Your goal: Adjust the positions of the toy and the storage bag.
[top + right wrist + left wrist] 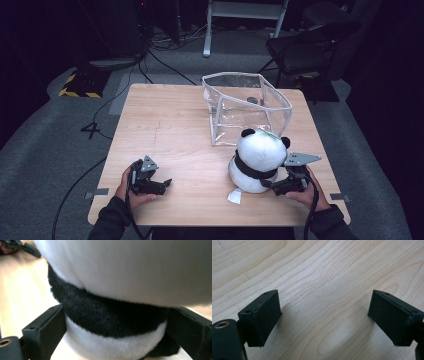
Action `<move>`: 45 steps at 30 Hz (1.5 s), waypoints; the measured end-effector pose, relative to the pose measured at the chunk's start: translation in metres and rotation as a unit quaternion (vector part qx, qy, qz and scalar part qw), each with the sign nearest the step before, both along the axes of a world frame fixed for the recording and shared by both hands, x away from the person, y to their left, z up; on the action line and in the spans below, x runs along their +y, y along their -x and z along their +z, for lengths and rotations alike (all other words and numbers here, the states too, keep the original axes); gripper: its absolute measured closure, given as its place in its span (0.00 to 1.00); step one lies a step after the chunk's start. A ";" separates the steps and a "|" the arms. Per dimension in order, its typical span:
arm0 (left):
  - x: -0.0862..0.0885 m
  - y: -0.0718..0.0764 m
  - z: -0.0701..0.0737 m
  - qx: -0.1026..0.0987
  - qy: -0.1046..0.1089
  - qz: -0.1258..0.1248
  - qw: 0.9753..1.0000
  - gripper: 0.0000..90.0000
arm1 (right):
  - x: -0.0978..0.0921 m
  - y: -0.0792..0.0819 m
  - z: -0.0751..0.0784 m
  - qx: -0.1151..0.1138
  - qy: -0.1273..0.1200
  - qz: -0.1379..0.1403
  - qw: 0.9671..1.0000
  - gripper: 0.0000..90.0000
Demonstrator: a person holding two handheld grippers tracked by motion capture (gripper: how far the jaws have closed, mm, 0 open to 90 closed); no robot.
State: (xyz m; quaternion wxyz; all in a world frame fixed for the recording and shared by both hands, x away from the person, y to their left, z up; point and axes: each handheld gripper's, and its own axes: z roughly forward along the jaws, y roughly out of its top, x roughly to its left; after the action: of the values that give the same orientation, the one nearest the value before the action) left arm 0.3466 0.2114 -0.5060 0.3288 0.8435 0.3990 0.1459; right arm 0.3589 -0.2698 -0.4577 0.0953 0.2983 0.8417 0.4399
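Note:
A black-and-white panda plush (261,157) sits upright on the wooden table (170,125), near the front right. My right gripper (272,185) comes in low from the plush's right side. In the right gripper view its jaws stand wide apart on either side of the panda (112,315), at the black band and the white fur below it, so the right gripper (115,322) is open around the body. My left gripper (162,185) rests near the front left of the table. It is open over bare wood (324,312) and nothing lies between its jaws.
A clear plastic bag (247,107) with a white rim stands open just behind the panda, with a small dark thing (252,100) inside it. A white tag (234,196) lies at the plush's foot. A dark chair (305,47) stands beyond the table's far right corner.

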 end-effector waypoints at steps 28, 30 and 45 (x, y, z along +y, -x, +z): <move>-0.066 -0.079 0.089 -0.099 0.070 -0.091 0.988 0.19 | -0.061 0.014 -0.001 -0.016 -0.012 -0.054 0.998 0.44; -0.074 -0.079 0.104 -0.119 0.079 -0.105 0.984 0.21 | -0.069 0.016 0.000 -0.017 -0.005 -0.064 0.998 0.44; -0.133 -0.099 0.181 -0.182 0.102 -0.156 0.965 0.23 | -0.103 0.021 0.001 -0.017 -0.002 -0.115 0.993 0.43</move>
State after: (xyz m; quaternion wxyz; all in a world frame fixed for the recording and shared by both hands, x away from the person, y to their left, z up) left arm 0.4452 0.0785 -0.3252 0.4986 0.8165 0.2088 0.2028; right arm 0.3381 -0.3731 -0.4565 0.1587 0.3858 0.7994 0.4325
